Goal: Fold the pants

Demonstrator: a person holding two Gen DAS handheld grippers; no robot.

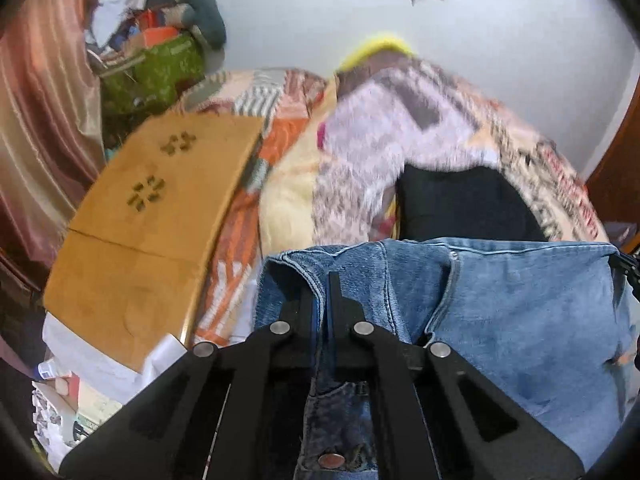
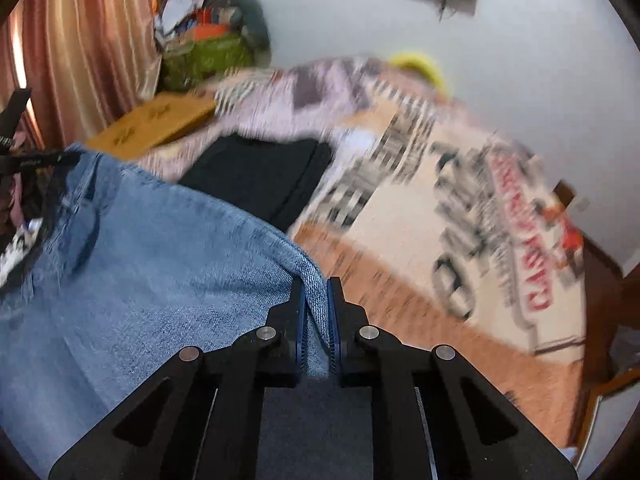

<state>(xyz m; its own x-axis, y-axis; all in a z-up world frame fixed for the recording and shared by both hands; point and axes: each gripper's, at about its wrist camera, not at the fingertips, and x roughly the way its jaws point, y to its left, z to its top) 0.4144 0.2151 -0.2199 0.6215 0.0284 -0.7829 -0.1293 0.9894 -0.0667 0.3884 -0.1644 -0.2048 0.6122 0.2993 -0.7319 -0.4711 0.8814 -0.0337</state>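
Left wrist view: your left gripper (image 1: 325,292) was clenched on the waistband of the blue jeans (image 1: 500,312), its fingers (image 1: 345,300) pressed together with denim between them. A metal button (image 1: 331,460) showed at 6 o'clock, seen only in this view. The jeans hung raised above the bed, spread from the centre toward 3 o'clock, where a dark tip of your other gripper met the cloth at the frame edge.

Right wrist view: your right gripper (image 2: 317,300) was likewise clamped on a folded edge of the jeans (image 2: 140,248); blue pads on the fingers (image 2: 335,312) pinched the hem. The denim stretched toward 9 o'clock. Only this view showed the printed blanket (image 2: 460,240) with red lettering, blurred, toward 3 o'clock.

Both views: a black folded garment (image 1: 468,204) (image 2: 260,176) lay on the bed beyond the jeans, a wooden board (image 1: 148,216) (image 2: 156,124) at 10 o'clock, a pinkish curtain (image 1: 44,100) (image 2: 88,48) at the left, and a green bag (image 1: 160,68) (image 2: 204,56) heaped with items against the wall.
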